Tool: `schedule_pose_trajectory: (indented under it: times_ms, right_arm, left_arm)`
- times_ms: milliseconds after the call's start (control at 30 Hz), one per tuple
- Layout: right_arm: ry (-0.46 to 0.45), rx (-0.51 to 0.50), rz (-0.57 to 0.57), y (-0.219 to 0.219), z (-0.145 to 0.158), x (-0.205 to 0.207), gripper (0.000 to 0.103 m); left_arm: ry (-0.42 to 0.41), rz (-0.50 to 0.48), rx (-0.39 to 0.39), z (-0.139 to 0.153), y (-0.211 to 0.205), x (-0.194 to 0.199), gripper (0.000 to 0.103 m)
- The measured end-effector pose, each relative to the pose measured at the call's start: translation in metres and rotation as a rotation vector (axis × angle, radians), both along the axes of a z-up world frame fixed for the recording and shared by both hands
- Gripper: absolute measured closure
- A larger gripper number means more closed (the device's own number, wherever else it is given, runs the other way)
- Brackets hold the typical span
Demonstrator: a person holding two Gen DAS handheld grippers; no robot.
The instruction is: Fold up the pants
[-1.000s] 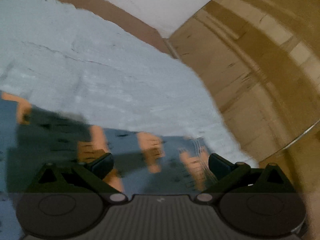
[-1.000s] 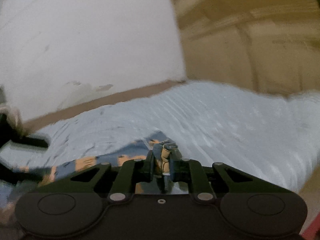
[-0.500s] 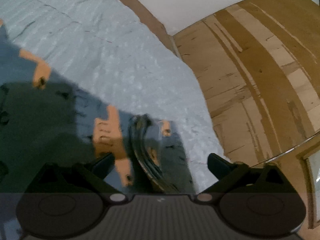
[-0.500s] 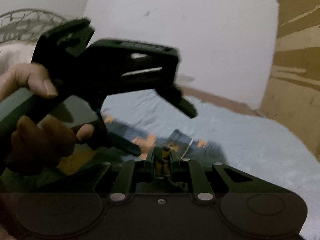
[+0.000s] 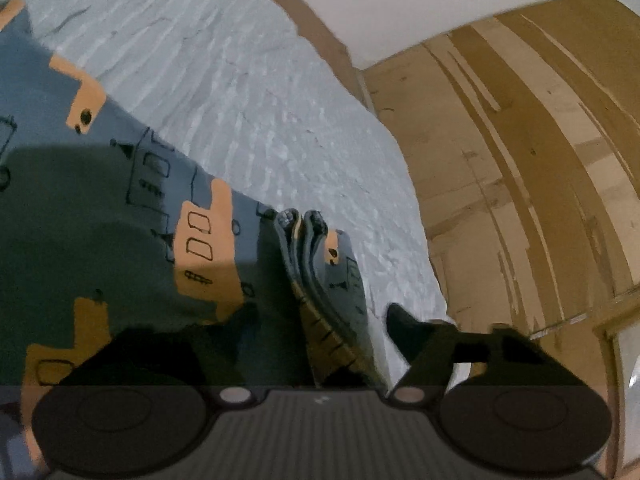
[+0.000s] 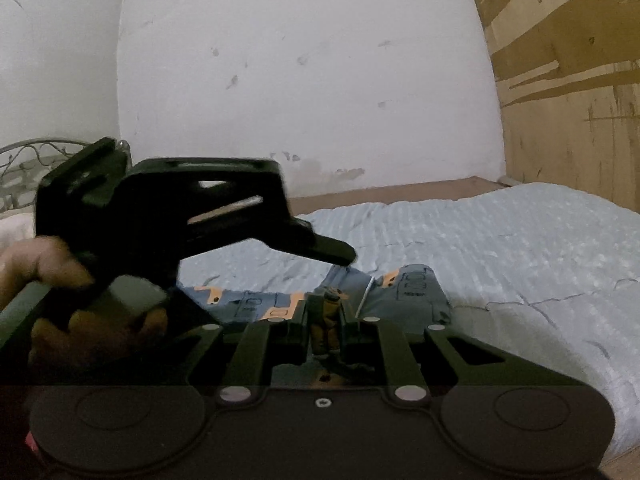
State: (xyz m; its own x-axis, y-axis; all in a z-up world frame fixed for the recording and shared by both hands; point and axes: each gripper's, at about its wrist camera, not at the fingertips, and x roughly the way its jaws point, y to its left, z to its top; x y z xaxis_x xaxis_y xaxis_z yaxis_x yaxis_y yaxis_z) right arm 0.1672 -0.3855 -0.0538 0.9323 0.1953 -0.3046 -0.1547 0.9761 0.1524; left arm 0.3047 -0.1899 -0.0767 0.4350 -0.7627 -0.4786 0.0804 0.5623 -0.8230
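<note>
Pants [image 5: 120, 208], blue w/ orange patches, lie on the bed [image 5: 248, 92]. Left hand-held gripper [image 5: 320, 344] straddles a folded edge; jaws have just been closing, part open, fabric between, grip unclear. Right hand-held gripper [image 6: 328, 320] is pinched tight on a bunch of the fabric.

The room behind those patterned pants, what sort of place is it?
Most likely a bedroom. The pants lie on a bed covered with a pale blue textured bedspread, a curly metal bed frame shows at the far left, and wood-panelled furniture stands against a plain white wall.
</note>
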Motion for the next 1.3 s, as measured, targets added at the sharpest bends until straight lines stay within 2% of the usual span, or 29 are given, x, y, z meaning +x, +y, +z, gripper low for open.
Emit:
schedule_pose_trajectory:
  times_ms: [33,100,133,167,267,400,667,1000,1133,1300]
  right_arm:
    - [0.003,-0.004,0.004,0.001,0.0,0.0,0.088]
    - [0.007,-0.018,0.006,0.003,-0.001,0.0,0.088]
    - [0.01,-0.027,0.006,0.004,-0.002,0.0,0.088]
    - [0.01,-0.035,0.005,0.004,-0.001,0.002,0.088]
    - [0.008,-0.067,0.008,0.008,-0.002,0.003,0.088]
    - [0.011,-0.082,0.019,0.015,-0.003,0.006,0.088]
    - [-0.013,-0.055,0.071,0.037,0.014,0.008,0.088]
    - [-0.007,-0.07,0.171,0.081,0.023,0.013,0.088]
    - [-0.01,-0.077,0.215,0.098,0.03,0.019,0.088]
    - [0.007,-0.079,0.281,0.12,0.033,0.029,0.088]
  left_arm:
    - [0.002,0.008,0.002,0.0,-0.001,0.001,0.045]
    - [-0.012,0.023,0.025,0.002,-0.005,-0.001,0.064]
    - [-0.022,0.029,0.04,0.004,-0.006,-0.002,0.07]
    - [-0.029,0.036,0.065,0.006,-0.007,-0.004,0.081]
    - [-0.035,0.046,0.129,0.01,-0.007,-0.004,0.09]
    - [-0.063,0.049,0.189,0.022,-0.006,-0.008,0.092]
    - [-0.183,0.076,0.291,0.06,0.016,-0.028,0.093]
    - [-0.197,0.144,0.33,0.076,0.066,-0.044,0.093]
    - [-0.204,0.181,0.331,0.081,0.093,-0.049,0.093]
    - [-0.17,0.24,0.308,0.076,0.129,-0.055,0.093]
